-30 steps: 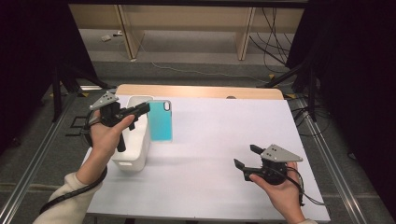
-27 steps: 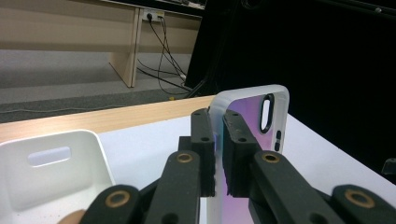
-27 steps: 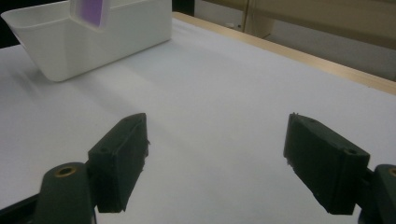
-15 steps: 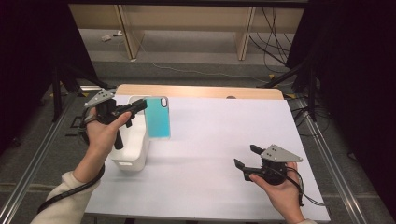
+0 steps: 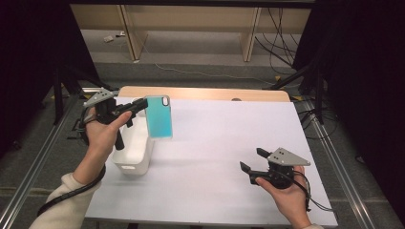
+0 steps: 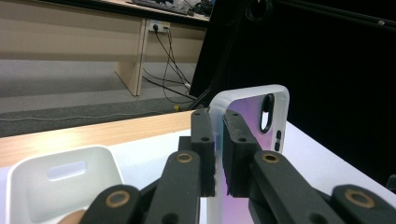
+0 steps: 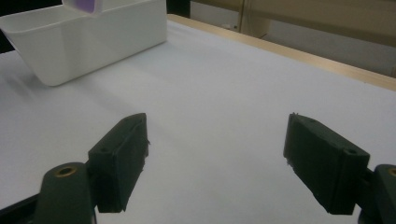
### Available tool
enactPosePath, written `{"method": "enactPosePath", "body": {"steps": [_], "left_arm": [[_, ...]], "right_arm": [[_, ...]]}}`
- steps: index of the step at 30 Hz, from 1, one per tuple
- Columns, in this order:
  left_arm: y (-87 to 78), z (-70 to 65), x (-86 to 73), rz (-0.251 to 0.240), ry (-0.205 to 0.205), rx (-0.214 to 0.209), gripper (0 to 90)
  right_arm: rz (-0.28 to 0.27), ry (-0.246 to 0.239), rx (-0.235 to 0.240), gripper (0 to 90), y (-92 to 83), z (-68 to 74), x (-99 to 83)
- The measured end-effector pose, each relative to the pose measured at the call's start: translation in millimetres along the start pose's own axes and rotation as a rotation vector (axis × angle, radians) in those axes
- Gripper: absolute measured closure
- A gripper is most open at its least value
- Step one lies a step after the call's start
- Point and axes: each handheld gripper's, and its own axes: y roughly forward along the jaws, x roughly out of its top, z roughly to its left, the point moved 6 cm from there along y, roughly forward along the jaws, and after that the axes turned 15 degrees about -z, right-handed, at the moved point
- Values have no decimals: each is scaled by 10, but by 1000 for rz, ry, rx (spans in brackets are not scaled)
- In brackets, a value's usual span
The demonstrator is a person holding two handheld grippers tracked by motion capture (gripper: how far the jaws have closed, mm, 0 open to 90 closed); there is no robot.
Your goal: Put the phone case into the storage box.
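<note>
A white surface fills the scene. At its far left, the left gripper pinches a teal phone case by one edge, lifted just right of a white bin. At the near right, the right gripper hangs wide open, empty.
</note>
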Motion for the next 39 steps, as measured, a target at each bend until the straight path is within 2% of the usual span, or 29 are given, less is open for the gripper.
{"method": "enactPosePath", "body": {"steps": [2,7,9,10,12,15,16,19,22,23,24,25,28,30,31,32,33,39], "left_arm": [[-3,11,19,-3,0,2,838],[-20,42,72,-10,6,9,838],[-24,52,84,-11,9,11,838],[-24,56,88,-13,7,11,838],[-26,65,92,-12,7,17,838],[-25,78,104,-15,6,18,838],[-25,81,106,-16,6,18,838],[-22,91,116,-14,11,21,838],[-16,98,132,-23,7,21,838],[-17,103,137,-23,11,24,838],[-18,107,142,-22,13,24,838],[-20,108,146,-22,12,24,838],[-22,117,163,-25,15,26,838],[-26,124,174,-26,14,29,838],[-27,130,178,-26,15,29,838],[-25,137,182,-28,16,30,838],[-26,143,185,-27,16,32,838],[-28,182,218,-35,23,39,838]], "right_arm": [[-7,-13,-3,232,4,-15,1],[-4,-10,-1,232,2,-13,-1],[9,-12,-11,232,-14,-18,-1],[-5,-11,-7,232,-1,-18,0],[7,9,-2,232,-6,-3,-7],[6,7,-3,232,-4,-7,-11],[-5,-8,-6,232,2,-20,-7],[6,16,-5,232,-3,-2,-15],[-12,-4,-9,232,14,-21,-16],[11,-7,-12,232,-9,-25,-19],[11,-7,-12,232,-9,-24,-19],[-13,-4,-9,232,13,-20,-16],[22,17,-2,232,-19,-3,-17],[17,8,-5,232,-16,-11,-16],[-3,19,-5,232,4,-2,-18],[-8,7,-7,232,8,-12,-17],[8,-8,-12,232,-9,-25,-19],[7,-7,-10,232,-8,-25,-20]]}}
